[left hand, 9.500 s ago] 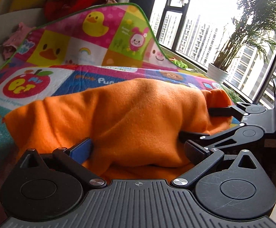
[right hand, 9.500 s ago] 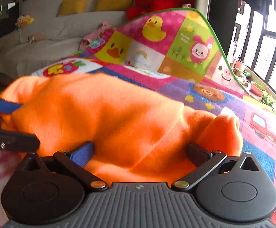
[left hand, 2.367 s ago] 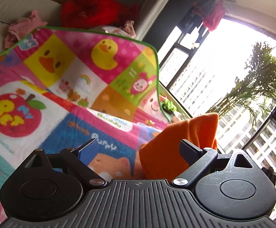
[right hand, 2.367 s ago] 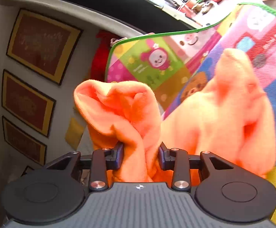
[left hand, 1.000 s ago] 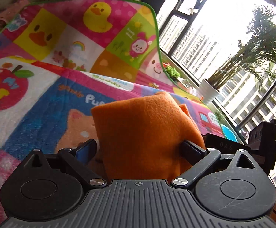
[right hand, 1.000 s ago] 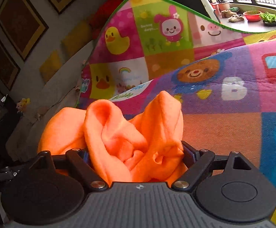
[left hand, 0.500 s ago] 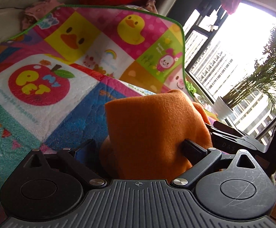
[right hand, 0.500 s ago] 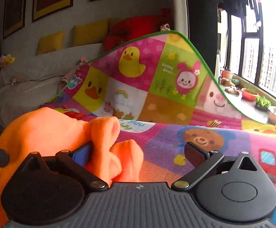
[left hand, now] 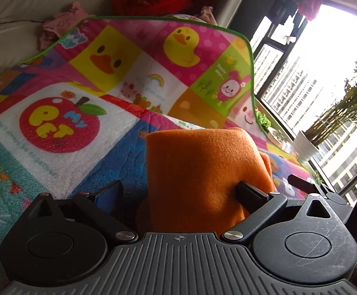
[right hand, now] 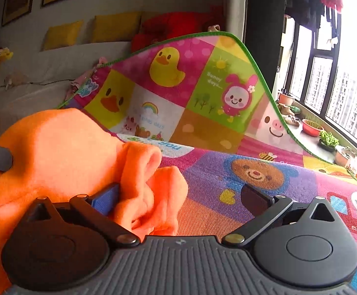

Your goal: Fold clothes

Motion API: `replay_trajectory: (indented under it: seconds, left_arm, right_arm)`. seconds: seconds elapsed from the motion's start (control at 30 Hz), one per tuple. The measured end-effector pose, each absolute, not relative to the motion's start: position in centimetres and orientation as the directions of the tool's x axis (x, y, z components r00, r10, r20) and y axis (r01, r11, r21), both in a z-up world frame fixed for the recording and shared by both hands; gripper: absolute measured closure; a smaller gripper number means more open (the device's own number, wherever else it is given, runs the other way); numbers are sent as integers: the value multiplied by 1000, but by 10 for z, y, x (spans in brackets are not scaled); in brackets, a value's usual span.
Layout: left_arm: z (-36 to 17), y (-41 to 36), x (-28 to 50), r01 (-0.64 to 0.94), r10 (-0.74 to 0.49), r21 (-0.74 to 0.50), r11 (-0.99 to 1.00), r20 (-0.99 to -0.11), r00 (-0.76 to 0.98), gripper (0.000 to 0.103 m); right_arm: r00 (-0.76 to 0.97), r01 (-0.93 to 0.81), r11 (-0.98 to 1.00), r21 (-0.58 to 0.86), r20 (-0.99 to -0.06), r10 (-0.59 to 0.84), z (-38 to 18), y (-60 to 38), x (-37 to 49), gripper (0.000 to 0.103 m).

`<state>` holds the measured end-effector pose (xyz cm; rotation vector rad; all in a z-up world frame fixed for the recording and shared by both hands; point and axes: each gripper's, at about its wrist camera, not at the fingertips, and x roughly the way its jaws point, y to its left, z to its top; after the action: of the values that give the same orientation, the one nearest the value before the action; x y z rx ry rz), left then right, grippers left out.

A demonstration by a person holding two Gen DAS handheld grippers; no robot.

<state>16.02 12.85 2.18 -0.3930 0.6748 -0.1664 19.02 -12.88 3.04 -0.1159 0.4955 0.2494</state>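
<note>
Orange fleece (left hand: 203, 172) lying folded on the play mat (left hand: 55, 162), between and in front of both grippers. Left gripper (left hand: 178, 191) spread wide, fingers apart: right finger (left hand: 251, 193) pressed against the side of the folded bundle, blue-padded left finger (left hand: 108, 193) standing clear of it, a gap of mat showing between. Nothing clamped. Right gripper (right hand: 179, 196) likewise wide apart: blue-padded left finger (right hand: 104, 200) touching a bunched, rumpled end of the fleece (right hand: 63, 157), right finger (right hand: 255, 198) clear over bare mat (right hand: 252, 172). From the right wrist view, fleece filling the lower left, smooth and rounded on top, with loose rolled folds at its near right edge. Tip of the left gripper poking in at the far left edge against the fleece. Right gripper visible from the left wrist view at the far right, just beside the bundle. Far edge of the mat propped up against a sofa (right hand: 43, 73) with yellow cushions (right hand: 116, 25). Window (right hand: 338, 93) and potted plants on the right.
</note>
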Motion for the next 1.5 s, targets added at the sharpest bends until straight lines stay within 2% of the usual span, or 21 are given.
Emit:
replay_trajectory:
  seconds: [0.13, 0.23, 0.33, 0.43, 0.77, 0.9, 1.2, 1.37, 1.5]
  left_arm:
    - [24, 127, 160, 20, -264, -392, 920, -579, 772, 1]
    - [25, 123, 161, 28, -268, -388, 921, -581, 769, 0]
    - [25, 120, 162, 35, -272, -384, 923, -583, 766, 0]
    - [26, 116, 163, 43, -276, -381, 924, -584, 763, 1]
    - [30, 101, 146, 118, -319, -354, 928, -588, 744, 1]
    - [18, 95, 133, 140, -253, -225, 964, -624, 739, 1]
    - [3, 106, 149, 30, -92, -110, 994, -624, 776, 0]
    - [15, 115, 142, 42, -137, -167, 985, -612, 779, 0]
    - [31, 114, 140, 126, -278, -299, 946, -544, 792, 0]
  right_arm:
    - [853, -319, 947, 41, -423, 305, 56, -142, 168, 0]
    - [838, -447, 892, -72, -381, 390, 67, -128, 138, 0]
    - [875, -410, 872, -268, -386, 292, 57, -103, 132, 0]
    - [870, -363, 868, -339, -458, 185, 28, -92, 155, 0]
    - [880, -310, 900, -306, -451, 150, 10, -110, 169, 0]
    - [875, -313, 907, -282, -456, 160, 8, -115, 169, 0]
    - [878, -313, 904, -292, -453, 157, 7, -110, 168, 0]
    - [877, -312, 904, -294, -455, 154, 6, -110, 167, 0]
    - [863, -322, 911, -258, -476, 171, 7, -115, 171, 0]
